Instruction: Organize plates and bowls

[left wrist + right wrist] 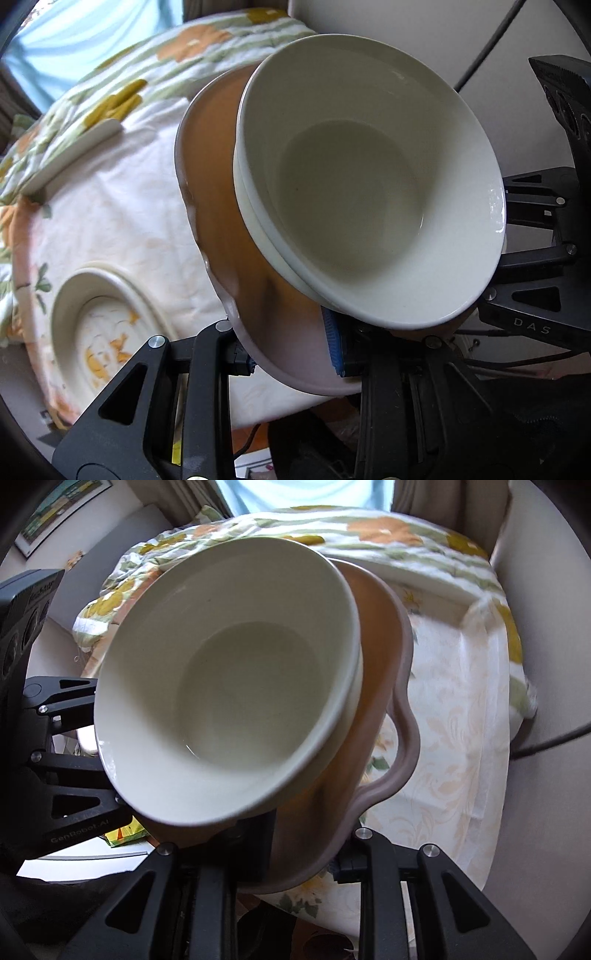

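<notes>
Because the stack is wide and heavy, you grip it from both sides: L gripper [291,354] and R gripper [303,853] each clench the scalloped brown plate [214,177] rim, w/ nested white bowls [369,184] riding tilted above the floral tablecloth [129,206].

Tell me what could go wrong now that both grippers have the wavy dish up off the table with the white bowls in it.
1. The stacked white bowls sit loose and off-centre in the wavy-rimmed dish; any tilt could slide them out.
2. The left gripper and right gripper each pinch only the rim, so uneven motion could twist the dish free.
3. The patterned plate lies below; lowering carelessly could hit it.
</notes>
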`<move>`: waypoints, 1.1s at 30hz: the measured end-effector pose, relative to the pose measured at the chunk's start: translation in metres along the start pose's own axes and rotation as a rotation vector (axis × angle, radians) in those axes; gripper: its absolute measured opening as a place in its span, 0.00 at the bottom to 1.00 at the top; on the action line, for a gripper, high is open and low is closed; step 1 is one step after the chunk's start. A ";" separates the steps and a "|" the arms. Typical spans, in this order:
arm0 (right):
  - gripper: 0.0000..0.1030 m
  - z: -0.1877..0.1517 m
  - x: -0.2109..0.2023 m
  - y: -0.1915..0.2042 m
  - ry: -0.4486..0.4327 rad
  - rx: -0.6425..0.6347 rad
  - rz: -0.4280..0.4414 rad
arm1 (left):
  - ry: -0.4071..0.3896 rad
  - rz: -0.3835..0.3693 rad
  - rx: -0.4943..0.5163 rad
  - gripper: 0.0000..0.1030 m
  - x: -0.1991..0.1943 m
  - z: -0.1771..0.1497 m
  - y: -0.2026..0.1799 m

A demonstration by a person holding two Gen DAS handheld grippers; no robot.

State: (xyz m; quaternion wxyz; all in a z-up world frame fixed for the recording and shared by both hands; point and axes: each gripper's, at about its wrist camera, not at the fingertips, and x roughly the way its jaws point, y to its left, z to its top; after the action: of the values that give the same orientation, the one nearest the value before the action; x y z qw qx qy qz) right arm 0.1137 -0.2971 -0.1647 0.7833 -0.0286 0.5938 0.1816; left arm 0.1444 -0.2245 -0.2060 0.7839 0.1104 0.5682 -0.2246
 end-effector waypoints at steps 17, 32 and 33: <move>0.21 0.068 0.034 0.178 -0.015 -0.019 0.019 | 0.008 0.011 -0.007 0.24 -0.059 -0.072 0.156; 0.21 0.079 0.101 0.209 0.066 0.029 0.028 | 0.110 -0.055 -0.065 0.24 -0.022 -0.115 0.217; 0.21 0.079 0.102 0.210 0.068 0.029 0.028 | 0.114 -0.053 -0.066 0.24 -0.020 -0.115 0.216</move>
State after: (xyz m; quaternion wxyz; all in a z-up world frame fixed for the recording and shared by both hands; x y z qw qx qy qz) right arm 0.1424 -0.0553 -0.2015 0.7602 -0.0149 0.6232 0.1830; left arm 0.1462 0.0184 -0.2428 0.7471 0.0820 0.6218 -0.2200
